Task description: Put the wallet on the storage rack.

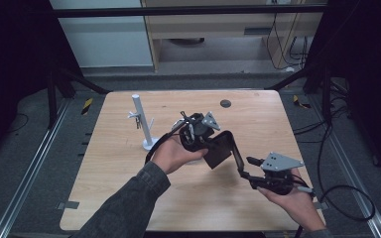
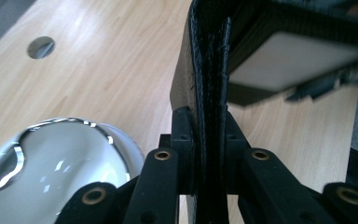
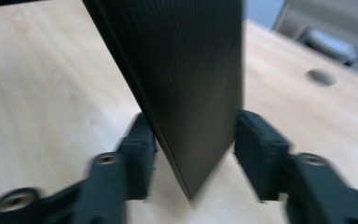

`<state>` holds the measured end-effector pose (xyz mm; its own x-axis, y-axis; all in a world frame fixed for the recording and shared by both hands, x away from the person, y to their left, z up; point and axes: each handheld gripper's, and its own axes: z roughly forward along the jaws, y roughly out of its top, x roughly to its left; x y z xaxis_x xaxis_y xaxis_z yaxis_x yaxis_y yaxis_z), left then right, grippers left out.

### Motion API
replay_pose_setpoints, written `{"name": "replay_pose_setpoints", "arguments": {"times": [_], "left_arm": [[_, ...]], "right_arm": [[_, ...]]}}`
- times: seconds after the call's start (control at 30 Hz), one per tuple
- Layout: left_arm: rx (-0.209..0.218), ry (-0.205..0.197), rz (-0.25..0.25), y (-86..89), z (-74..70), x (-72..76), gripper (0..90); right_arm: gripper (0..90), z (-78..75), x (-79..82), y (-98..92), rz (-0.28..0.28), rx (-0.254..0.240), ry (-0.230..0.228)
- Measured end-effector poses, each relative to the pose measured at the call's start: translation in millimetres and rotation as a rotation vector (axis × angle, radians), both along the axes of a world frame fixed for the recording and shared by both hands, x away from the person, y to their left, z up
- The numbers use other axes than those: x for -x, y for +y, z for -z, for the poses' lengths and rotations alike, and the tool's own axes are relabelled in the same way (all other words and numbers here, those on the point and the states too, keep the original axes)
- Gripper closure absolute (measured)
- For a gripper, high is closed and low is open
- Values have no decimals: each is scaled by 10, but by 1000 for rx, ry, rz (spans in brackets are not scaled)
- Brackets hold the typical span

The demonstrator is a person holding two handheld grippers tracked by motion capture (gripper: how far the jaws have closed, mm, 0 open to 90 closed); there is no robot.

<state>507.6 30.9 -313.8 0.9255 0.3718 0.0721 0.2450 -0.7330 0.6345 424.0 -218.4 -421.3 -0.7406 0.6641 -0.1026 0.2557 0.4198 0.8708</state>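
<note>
Wooden table carries a white stand and a shiny bowl. Above it the left gripper is clamped on the edge of a black wallet. The right gripper has its jaws apart around the other end, not pressing. With only one grip, the wallet may swing or slip and hit the bowl just below.

A lab or test cell: a bare wooden tabletop inside a black frame, floor rails, loose cables, grey carpet
</note>
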Motion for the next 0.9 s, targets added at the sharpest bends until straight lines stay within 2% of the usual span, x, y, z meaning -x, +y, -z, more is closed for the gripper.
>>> {"name": "replay_pose_setpoints", "arguments": {"times": [0.17, 0.27, 0.37, 0.5, 0.57, 0.7, 0.9], "left_arm": [[9, -4, -35, 74, -146, -57, 809], [1, -11, -51, 127, -204, -70, 809], [2, -16, -65, 186, -258, -69, 809], [16, -26, -85, 275, -350, -73, 809], [21, -22, -95, 309, -389, -81, 809], [25, -32, -106, 332, -453, -94, 809], [39, -47, -121, 338, -562, -123, 809]], "right_arm": [[267, 261, -84, 4, 39, -33, 35], [197, 375, -144, -14, 118, -73, 48], [152, 461, -226, -58, 222, -32, 57], [108, 531, -282, -141, 307, -71, 102], [88, 617, -313, -156, 358, -47, 131], [74, 737, -346, -148, 394, 3, 180], [67, 806, -378, -169, 426, 0, 228]]}}
